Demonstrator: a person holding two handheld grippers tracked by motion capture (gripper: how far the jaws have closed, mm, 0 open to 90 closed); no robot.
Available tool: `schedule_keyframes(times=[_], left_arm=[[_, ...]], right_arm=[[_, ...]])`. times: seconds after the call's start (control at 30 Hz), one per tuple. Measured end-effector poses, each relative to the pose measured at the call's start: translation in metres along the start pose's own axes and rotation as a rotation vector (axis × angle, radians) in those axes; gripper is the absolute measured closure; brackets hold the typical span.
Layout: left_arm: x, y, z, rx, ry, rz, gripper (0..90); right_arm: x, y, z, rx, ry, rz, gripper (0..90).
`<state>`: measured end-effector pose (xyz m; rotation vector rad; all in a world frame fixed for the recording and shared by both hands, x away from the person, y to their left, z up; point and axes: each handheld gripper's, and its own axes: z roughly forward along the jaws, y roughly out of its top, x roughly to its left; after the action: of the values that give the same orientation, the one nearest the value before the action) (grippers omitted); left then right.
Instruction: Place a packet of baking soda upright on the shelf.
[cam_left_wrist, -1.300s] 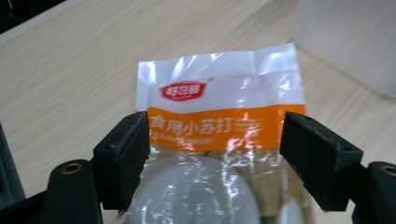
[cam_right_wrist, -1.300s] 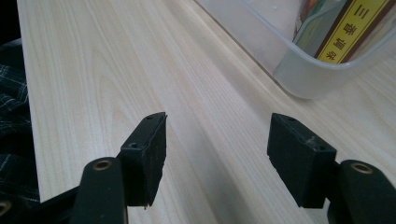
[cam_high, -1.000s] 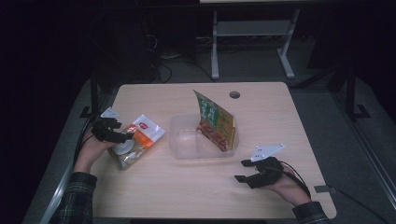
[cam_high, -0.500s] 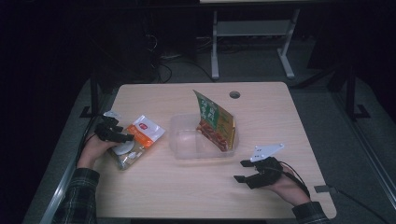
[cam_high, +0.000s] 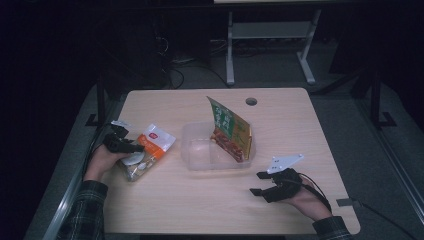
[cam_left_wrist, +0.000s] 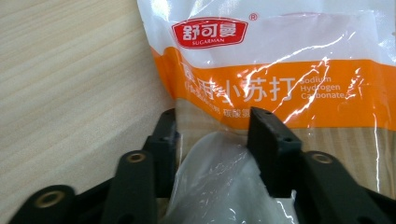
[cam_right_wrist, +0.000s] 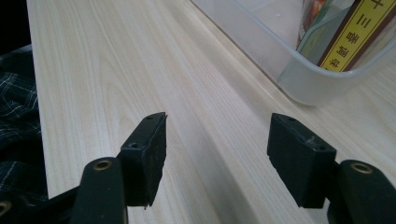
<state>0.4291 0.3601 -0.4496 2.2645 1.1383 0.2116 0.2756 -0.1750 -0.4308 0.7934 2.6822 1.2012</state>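
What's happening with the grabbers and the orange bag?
Left gripper just closed on baking soda bag. Right gripper open, idle. Nothing blocks the clear tub.

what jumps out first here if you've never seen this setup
The orange-and-white powder bag at the table's left edge, with the left gripper just closing its jaws around the bag's clear lower end. Next, the clear tub at mid-table with a green and brown packet leaning upright in it. The right gripper rests open on bare wood, near the tub's right corner.
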Motion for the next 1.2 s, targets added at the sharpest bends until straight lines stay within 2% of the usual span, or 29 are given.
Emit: schedule_keyframes(times=[0.1,0.17,0.37,0.43,0.6,0.67,0.73,0.83,1.2], left_arm=[[-0.001,-0.002,-0.001,-0.022,0.015,-0.006,67.6],[-0.001,-0.003,-0.001,-0.02,0.023,0.002,75.8],[-0.004,-0.002,-0.002,-0.013,0.051,0.018,87.0],[-0.004,-0.002,-0.003,-0.005,0.059,0.026,88.4],[-0.007,-0.002,-0.007,-0.023,0.073,0.008,89.1],[-0.007,-0.004,-0.01,-0.049,0.066,-0.014,89.2],[-0.007,-0.004,-0.015,-0.056,0.048,-0.011,89.3],[-0.009,-0.004,-0.022,-0.096,0.03,-0.033,89.4],[-0.025,-0.001,-0.048,-0.194,-0.002,-0.001,89.6]], right_arm=[[0.0,0.0,0.0,0.001,-0.002,-0.001,37.2],[0.0,0.0,-0.001,0.001,-0.001,0.001,37.2],[0.0,0.0,-0.001,0.001,0.0,0.001,37.2],[0.0,0.0,-0.001,0.002,-0.001,0.0,37.2],[0.0,-0.001,-0.001,0.0,-0.002,-0.004,37.2],[0.0,-0.001,-0.001,0.0,-0.004,-0.005,37.3],[0.0,-0.001,-0.002,0.0,-0.004,-0.005,37.3],[0.0,0.0,-0.003,-0.003,-0.003,-0.006,37.3],[0.0,0.0,-0.003,-0.005,-0.002,-0.013,37.1]])
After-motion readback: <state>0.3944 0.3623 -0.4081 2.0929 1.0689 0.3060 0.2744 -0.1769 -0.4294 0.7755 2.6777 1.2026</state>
